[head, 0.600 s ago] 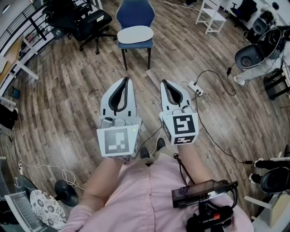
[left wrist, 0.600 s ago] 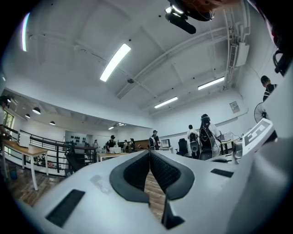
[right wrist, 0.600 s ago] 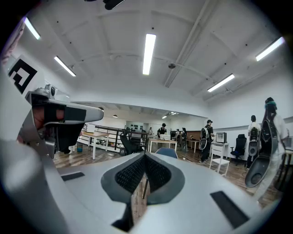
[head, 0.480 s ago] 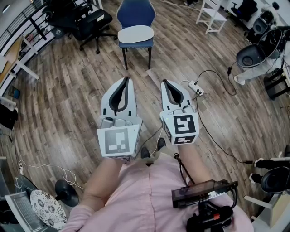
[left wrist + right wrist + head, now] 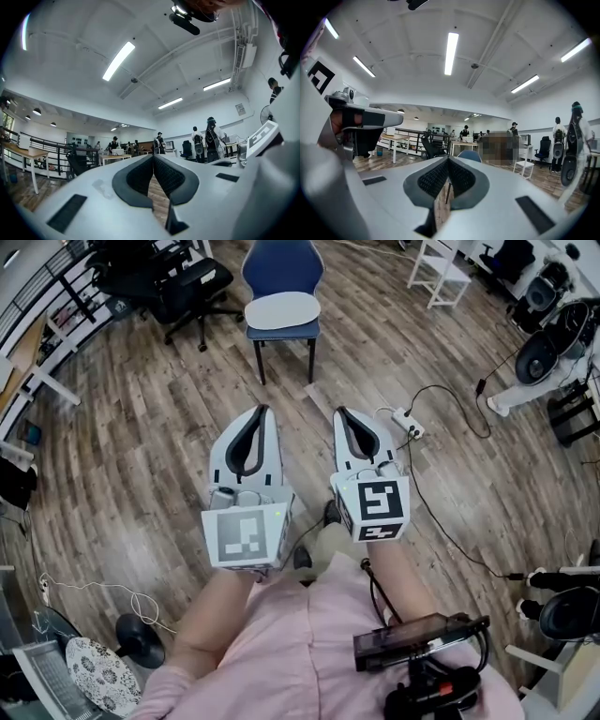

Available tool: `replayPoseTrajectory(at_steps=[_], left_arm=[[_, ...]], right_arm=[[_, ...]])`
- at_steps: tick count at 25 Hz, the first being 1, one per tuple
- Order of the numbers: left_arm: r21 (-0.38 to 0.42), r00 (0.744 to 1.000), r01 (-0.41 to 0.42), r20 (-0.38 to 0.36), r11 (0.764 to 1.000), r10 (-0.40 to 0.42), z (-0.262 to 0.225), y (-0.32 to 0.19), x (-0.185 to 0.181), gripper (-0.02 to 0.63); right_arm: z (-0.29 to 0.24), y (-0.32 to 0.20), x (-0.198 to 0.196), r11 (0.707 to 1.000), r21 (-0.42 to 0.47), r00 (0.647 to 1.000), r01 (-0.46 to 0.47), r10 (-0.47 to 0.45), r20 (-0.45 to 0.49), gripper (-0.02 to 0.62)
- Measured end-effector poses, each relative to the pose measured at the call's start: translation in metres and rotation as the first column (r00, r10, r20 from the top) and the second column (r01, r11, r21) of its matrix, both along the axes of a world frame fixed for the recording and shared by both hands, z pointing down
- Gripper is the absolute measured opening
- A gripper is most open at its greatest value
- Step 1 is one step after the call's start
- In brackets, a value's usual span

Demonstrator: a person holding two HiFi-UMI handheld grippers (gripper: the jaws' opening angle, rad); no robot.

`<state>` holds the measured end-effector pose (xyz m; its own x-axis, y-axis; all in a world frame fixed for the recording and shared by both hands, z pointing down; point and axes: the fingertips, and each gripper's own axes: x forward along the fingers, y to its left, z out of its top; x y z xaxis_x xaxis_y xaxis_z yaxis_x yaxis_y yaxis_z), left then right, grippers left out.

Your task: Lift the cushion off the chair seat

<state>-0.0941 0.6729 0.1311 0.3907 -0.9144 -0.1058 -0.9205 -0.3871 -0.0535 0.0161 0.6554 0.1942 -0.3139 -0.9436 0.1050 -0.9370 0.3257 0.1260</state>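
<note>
Our left claw [image 5: 260, 411] and right claw [image 5: 339, 412], both pressed together empty, point toward 12, where the cushion [image 5: 281, 309] lies 9-to-3 across the chair [image 5: 281, 266].

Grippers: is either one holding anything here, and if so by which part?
Nothing is held. The left gripper and right gripper are both shut and empty; the cushion lies untouched on the chair ahead.
</note>
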Motion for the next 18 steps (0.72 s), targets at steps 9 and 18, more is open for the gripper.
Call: replayPoseTrajectory(at_steps=[9,18], left_arm=[[-0.037,1.0,-0.004,0.008,0.999,0.004,0.02,-0.065,0.011,0.014],[-0.107,0.999,0.01,0.042,0.994,-0.006,0.045,-0.189,0.043,0.014]], right_arm=[[0.022,-0.063,0.013,0.999,-0.036,1.0,-0.005,0.005,0.012,0.135],[0.047,-0.19,0.048,0.996,-0.088,0.999,-0.003,0.006,0.035,0.121]])
